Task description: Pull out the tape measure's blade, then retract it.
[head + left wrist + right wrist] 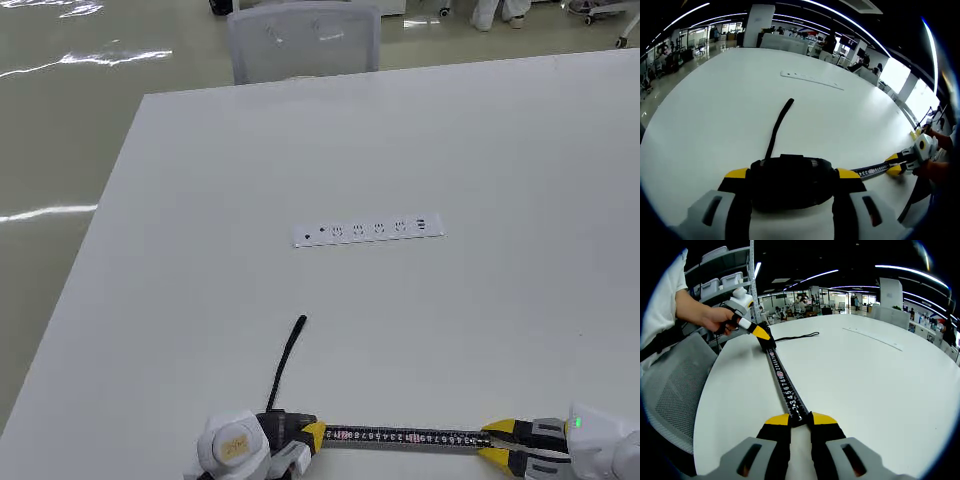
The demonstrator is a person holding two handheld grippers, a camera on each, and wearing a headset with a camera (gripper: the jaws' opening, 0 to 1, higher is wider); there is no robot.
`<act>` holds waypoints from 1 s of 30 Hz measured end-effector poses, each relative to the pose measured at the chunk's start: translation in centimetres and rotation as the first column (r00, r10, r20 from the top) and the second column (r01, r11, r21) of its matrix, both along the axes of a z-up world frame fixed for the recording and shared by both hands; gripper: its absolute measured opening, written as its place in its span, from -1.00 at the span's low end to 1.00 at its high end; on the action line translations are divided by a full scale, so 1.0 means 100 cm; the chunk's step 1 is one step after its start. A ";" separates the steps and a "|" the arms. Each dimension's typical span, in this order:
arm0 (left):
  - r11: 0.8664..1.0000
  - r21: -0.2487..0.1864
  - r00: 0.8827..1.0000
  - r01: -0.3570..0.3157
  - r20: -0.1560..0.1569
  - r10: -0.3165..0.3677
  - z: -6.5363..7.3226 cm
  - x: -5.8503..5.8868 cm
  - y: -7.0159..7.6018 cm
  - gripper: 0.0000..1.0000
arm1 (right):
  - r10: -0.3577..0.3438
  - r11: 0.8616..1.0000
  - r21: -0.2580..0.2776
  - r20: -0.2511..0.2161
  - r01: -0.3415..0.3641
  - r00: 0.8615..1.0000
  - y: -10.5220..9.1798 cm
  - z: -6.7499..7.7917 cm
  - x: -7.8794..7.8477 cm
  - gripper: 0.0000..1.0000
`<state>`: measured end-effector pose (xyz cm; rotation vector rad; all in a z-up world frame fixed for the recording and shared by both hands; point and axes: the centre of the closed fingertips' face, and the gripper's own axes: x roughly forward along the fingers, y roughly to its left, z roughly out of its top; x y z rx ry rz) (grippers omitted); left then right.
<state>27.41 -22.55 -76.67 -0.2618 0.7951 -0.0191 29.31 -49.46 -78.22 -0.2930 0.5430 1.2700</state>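
Half done by my read: left gripper (pixel 302 444) clamped on tape measure (pixel 791 185) at bench (pixel 400 150) near edge, right gripper (pixel 800 422) pinching blade (pixel 785 387) tip, blade stretched btwn them. Retract not yet done.

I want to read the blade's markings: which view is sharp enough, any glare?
Right gripper view: blade numerals crisp near the jaws, no glare. Head view: numerals tiny, glare on the floor. Left gripper view: markings small, beside the tape measure.
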 end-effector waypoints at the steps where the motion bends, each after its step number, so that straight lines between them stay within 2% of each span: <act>1: 1.000 0.003 1.000 0.001 0.003 -0.001 0.000 0.000 0.000 0.25 | 0.000 1.000 0.000 0.001 0.000 1.000 0.000 0.000 0.000 -0.73; 17: 1.000 0.005 1.000 0.002 0.005 -0.002 0.000 0.000 0.000 0.26 | 0.058 0.998 -0.011 0.016 -0.058 0.998 0.010 -0.001 -0.001 -0.75; 30: 1.000 0.005 1.000 0.004 0.003 -0.004 0.000 0.001 0.000 0.26 | 0.102 0.995 -0.014 0.013 -0.102 0.995 0.032 -0.001 -0.002 -0.75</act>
